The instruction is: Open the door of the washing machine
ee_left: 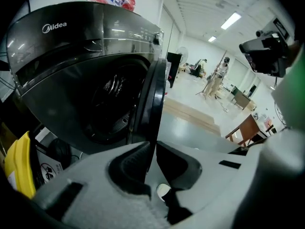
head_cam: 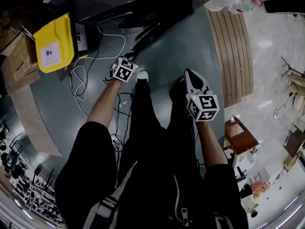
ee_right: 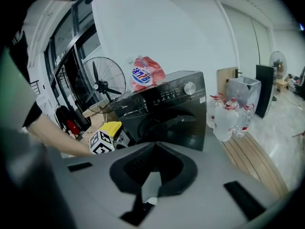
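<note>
The dark washing machine stands in front of me. In the left gripper view its drum lies bare and the round door stands swung out, seen edge-on. My left gripper points at that door edge from a short way off, jaws a narrow slit apart with nothing between them. In the head view the left gripper hangs below the machine's front, and its marker cube also shows in the right gripper view. My right gripper is held lower right of the machine, its jaws shut and empty.
A yellow bin and loose white cables lie left of the machine. A wooden platform with water bottles is on its right. A red bag sits on top, with a fan behind. My shoe is by the left gripper.
</note>
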{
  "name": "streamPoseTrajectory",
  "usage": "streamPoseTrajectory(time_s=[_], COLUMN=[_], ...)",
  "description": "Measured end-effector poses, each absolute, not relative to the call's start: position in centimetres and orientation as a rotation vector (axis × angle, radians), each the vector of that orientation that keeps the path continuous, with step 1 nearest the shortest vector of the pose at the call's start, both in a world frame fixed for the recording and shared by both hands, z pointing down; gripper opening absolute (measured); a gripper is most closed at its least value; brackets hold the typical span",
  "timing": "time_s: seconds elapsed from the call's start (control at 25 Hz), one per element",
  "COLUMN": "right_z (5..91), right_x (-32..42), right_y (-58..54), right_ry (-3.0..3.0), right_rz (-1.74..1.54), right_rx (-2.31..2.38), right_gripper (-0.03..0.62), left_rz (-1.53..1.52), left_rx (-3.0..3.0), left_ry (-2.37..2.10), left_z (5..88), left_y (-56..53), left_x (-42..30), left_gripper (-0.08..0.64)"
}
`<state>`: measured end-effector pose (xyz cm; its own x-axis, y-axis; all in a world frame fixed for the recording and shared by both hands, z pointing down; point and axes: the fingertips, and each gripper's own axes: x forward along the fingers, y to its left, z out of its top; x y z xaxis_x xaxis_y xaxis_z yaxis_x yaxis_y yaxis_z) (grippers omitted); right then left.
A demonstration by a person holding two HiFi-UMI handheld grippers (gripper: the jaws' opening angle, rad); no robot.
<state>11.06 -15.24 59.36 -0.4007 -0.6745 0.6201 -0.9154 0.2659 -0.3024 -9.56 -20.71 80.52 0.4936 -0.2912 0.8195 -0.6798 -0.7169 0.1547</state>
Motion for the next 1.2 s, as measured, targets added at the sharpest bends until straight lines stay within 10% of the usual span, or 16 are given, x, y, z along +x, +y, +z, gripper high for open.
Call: streamPoseTrajectory(time_s=[1.2], right_z=[61.2], right_x=[39.3], right_y=[-5.2], right_ry=[-1.967], right_rz=[1.006], right_rx=[1.856], right_gripper=[0.002], left_rz=[0.904], left_rx=[2.035], left_ry=[-0.711], left_z=[81.3], left_y=[-3.9], left_x=[23.2], left_gripper=[0.051])
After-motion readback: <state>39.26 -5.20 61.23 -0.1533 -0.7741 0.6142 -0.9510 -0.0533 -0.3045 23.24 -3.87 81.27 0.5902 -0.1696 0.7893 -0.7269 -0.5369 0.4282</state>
